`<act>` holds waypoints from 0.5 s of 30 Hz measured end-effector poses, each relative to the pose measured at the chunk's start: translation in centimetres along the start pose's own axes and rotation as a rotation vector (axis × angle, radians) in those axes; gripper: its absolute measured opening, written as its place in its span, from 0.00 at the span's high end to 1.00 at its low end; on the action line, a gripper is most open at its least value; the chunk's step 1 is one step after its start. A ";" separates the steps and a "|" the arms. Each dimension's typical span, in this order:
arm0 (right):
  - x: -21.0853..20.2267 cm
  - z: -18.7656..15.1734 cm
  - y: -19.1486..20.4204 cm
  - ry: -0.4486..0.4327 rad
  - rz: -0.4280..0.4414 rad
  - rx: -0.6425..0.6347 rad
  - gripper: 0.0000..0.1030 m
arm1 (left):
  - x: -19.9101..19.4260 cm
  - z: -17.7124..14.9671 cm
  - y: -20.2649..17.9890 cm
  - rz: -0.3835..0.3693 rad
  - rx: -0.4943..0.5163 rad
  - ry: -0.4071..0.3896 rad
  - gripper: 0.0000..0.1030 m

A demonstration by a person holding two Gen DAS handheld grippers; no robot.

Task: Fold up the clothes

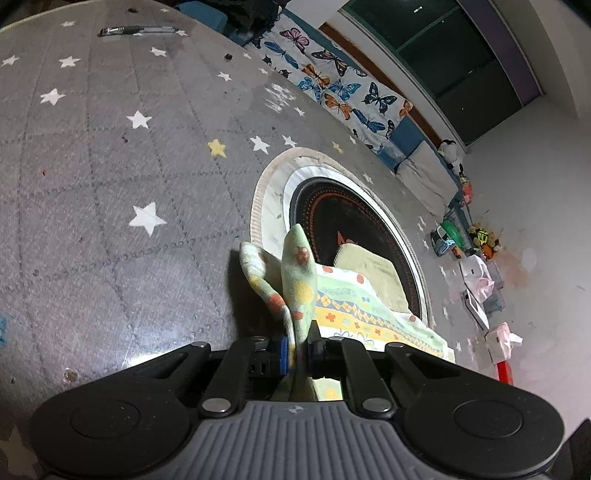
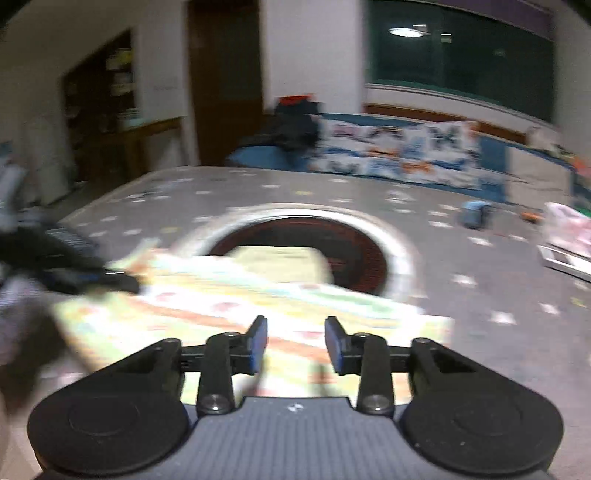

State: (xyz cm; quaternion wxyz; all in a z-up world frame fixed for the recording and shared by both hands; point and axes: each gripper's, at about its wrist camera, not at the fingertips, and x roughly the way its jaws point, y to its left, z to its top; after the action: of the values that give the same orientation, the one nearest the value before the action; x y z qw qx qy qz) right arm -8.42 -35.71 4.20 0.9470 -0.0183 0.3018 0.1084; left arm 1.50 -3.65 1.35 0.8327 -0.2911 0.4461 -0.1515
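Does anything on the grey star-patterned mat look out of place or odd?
Yes. A black pen lies alone at the far edge of the grey star-patterned mat, away from the clothes. Small dark crumbs dot the mat near it, and a white scuffed patch marks its surface.

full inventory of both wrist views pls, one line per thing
patterned garment: 1, pale green with yellow and orange print, on the mat, a bunched corner raised
folded cloth: 1, pale yellow, on the round rug behind the garment
round rug: 1, black centre, white rim, on the mat
star mat: 1, grey with white stars, floor
pen: 1, black and clear, far mat edge
butterfly cover: 1, white, blue and orange, along the wall
toy clutter: several, mixed colours, by the wall
left gripper: shut on the garment corner
right gripper: open, over the garment
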 end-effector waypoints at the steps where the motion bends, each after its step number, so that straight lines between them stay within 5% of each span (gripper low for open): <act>1: 0.5 -0.1 -1.3 0.003 -0.048 0.011 0.65 | 0.0 0.0 0.0 0.003 0.003 0.000 0.90; 6: 2.1 -0.4 -5.7 0.025 -0.146 0.118 0.60 | 0.1 0.0 -0.2 0.016 0.020 0.000 0.90; 15: 3.8 -1.7 -7.5 0.029 -0.138 0.238 0.59 | 0.0 0.1 -0.9 0.039 0.060 -0.005 0.90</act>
State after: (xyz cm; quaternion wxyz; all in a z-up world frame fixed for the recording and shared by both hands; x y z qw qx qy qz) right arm -4.73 -42.48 0.44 0.9433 0.0717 0.3241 0.0063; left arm 1.59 -4.33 2.01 0.8449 -0.2574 0.4449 -0.1478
